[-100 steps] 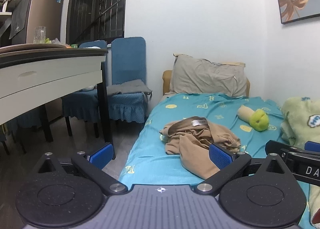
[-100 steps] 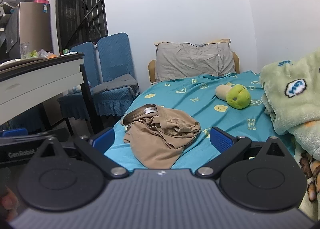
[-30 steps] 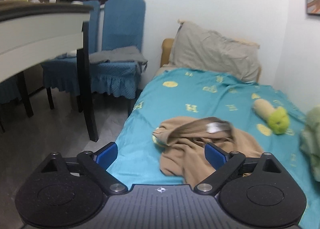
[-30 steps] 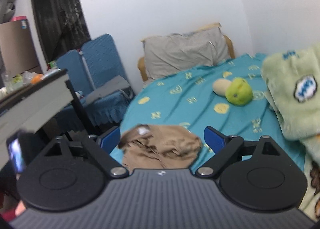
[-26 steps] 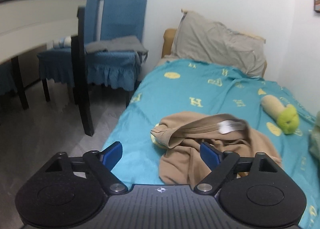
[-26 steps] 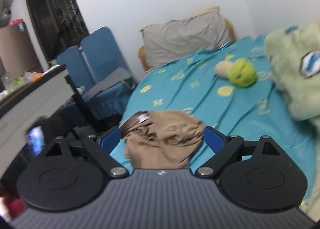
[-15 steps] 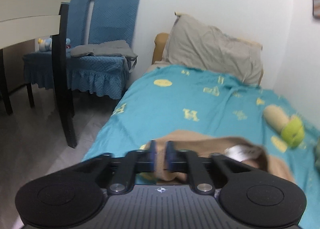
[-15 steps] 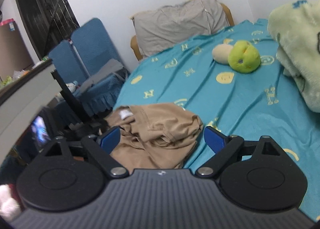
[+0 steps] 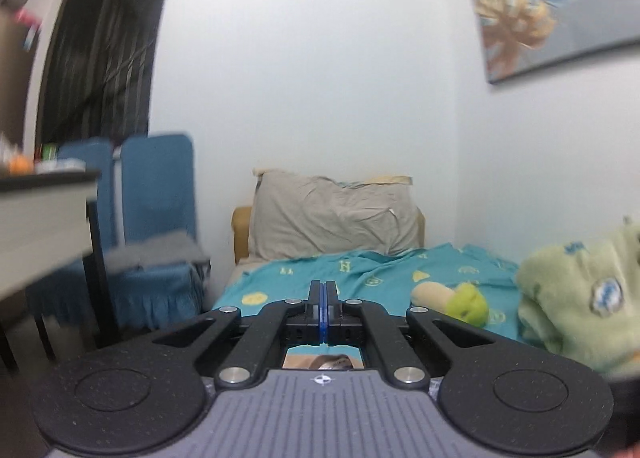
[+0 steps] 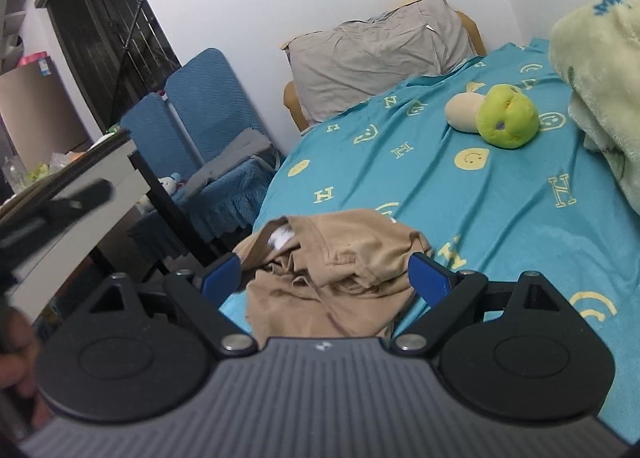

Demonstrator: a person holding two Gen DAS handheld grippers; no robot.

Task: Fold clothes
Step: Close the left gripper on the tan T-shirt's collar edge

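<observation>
White walls close in a narrow bed under a teal patterned sheet [image 10: 472,193], where one crumpled tan garment [image 10: 332,274] lies near the foot edge. One grey pillow [image 10: 372,57] leans at the head, and one green-and-cream plush toy [image 10: 496,117] lies mid-bed. Pointing nearly level toward the pillow, the left gripper [image 9: 324,312] has its blue pads pressed together (whether cloth is pinched cannot be told). Angled downward, the right gripper [image 10: 326,276] hovers with jaws wide apart, framing the garment.

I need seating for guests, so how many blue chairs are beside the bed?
2. One blue chair stands nearer the bed, with a grey cloth on its seat; the other chair stands beside it, next to the table. More may be hidden behind the table.
</observation>
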